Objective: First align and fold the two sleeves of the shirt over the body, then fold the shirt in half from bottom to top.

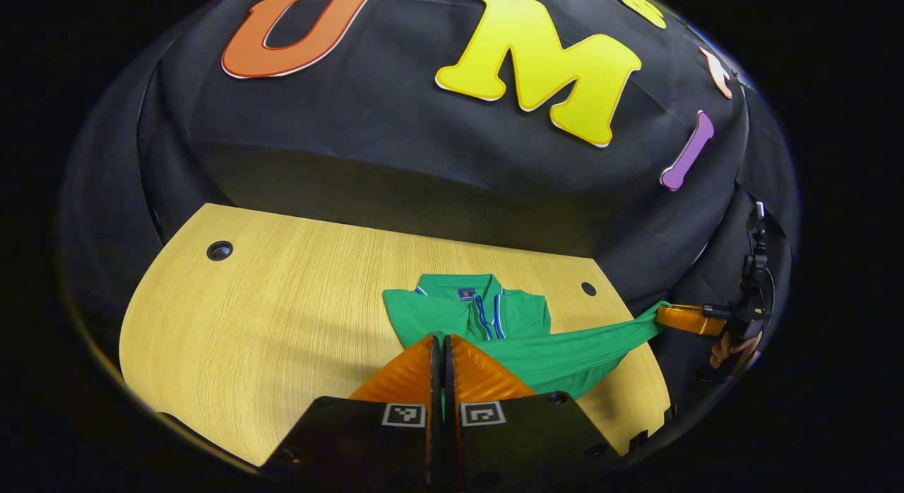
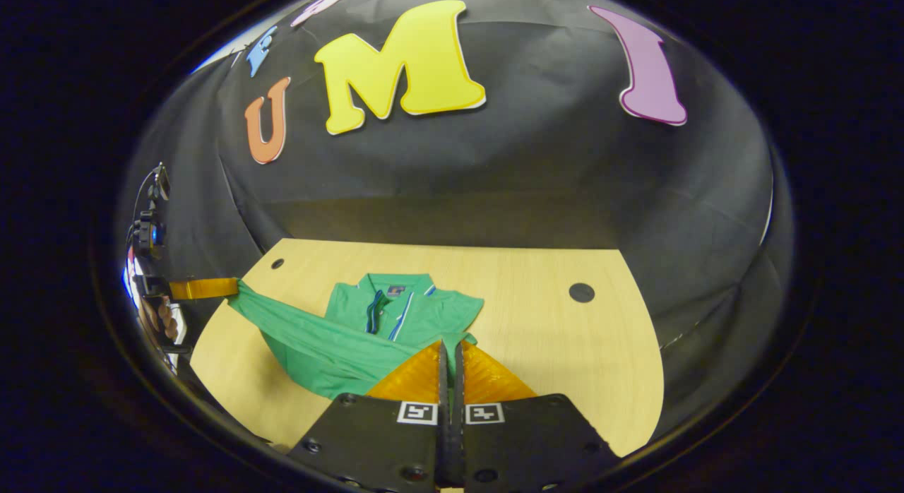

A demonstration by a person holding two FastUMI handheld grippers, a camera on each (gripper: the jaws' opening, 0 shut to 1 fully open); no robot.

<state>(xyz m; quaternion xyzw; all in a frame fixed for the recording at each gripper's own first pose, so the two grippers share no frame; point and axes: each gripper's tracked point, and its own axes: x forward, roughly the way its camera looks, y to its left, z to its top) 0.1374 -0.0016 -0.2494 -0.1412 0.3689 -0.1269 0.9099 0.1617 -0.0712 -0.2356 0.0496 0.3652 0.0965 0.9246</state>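
Table (image 1: 282, 302) w/ green shirt (image 1: 466, 313) at its middle, collar toward the wall, bottom hem lifted off the table & stretched between both grippers. Left gripper (image 1: 443, 345) fingers together, pinching the hem corner. Right gripper (image 2: 449, 352) likewise clamped on the hem's other corner, above the table's near edge.

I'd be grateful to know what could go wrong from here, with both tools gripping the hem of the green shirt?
1. The hem sags between the left tool and right tool, so the fold may land creased on the shirt.
2. The lifted edge runs slanted, so the hem may meet the collar crooked.
3. Each tool pinches only a thin bit of cloth, which may slip free.
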